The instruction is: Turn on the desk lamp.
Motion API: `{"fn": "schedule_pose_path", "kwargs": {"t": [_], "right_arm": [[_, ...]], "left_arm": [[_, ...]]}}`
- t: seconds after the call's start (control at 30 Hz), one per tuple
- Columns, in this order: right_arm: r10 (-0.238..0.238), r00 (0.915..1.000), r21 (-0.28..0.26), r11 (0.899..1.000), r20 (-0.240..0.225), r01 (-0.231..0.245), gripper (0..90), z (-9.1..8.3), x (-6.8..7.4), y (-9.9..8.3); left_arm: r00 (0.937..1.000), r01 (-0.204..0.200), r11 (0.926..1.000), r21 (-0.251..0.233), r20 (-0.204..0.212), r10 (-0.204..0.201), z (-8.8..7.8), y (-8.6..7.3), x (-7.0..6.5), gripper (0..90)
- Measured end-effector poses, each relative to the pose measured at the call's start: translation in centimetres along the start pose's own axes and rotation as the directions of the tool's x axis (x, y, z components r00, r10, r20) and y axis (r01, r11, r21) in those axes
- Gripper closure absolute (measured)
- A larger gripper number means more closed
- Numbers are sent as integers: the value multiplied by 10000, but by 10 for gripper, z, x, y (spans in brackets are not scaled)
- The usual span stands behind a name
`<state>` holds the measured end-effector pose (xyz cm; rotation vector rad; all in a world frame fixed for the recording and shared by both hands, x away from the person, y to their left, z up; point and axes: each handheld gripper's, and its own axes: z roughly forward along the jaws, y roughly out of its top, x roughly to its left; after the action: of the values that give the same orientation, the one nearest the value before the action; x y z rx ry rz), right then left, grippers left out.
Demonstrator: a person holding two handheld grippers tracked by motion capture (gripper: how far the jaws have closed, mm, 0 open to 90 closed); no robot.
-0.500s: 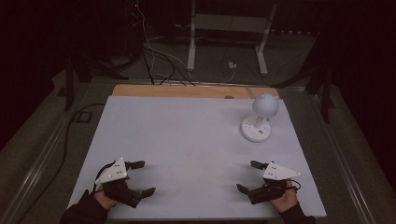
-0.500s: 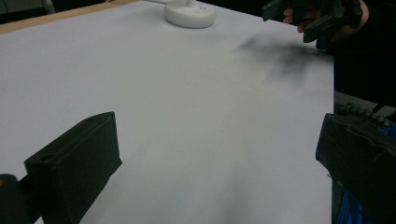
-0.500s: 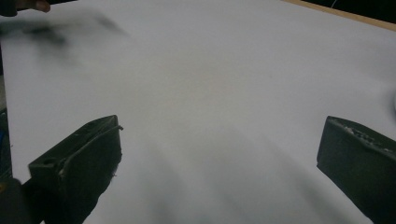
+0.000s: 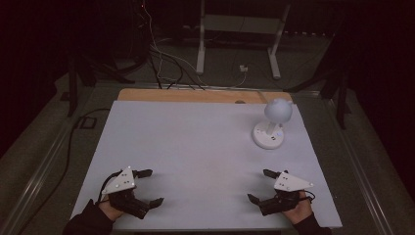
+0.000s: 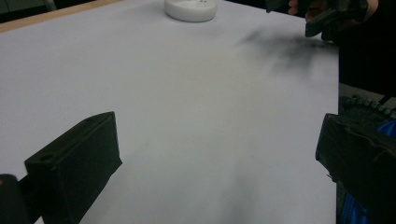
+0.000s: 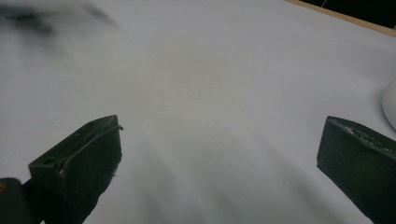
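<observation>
High view: a white lamp point(image 4: 272, 123), with a round head on a disc base, stands at the far right of the white table point(image 4: 195, 142), well apart from both grippers. The left gripper point(image 4: 149, 187) and right gripper point(image 4: 258, 185) rest at the near edge, jaws spread, holding nothing.

Left gripper view: jaws wide apart over bare tabletop; the lamp base point(image 5: 190, 9) lies far ahead.

Right gripper view: jaws wide apart, empty; a white edge point(image 6: 389, 100) shows at right.
</observation>
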<state>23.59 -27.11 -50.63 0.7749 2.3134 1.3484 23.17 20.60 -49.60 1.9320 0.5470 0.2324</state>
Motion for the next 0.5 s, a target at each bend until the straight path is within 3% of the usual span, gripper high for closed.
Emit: {"fn": "schedule_pose_path", "kwargs": {"t": [0.33, 0.5], "right_arm": [[-26, 10000, 102, 9999, -6, 26, 0, -1, 4, 4], [-49, 9998, 531, 9986, -202, 59, 0, 2, 10, 7]], "left_arm": [[10000, -25, 10000, 46, 1, 25, 0, 0, 0, 3], [10000, -44, 10000, 48, 20, 44, 0, 0, -1, 3]]}}
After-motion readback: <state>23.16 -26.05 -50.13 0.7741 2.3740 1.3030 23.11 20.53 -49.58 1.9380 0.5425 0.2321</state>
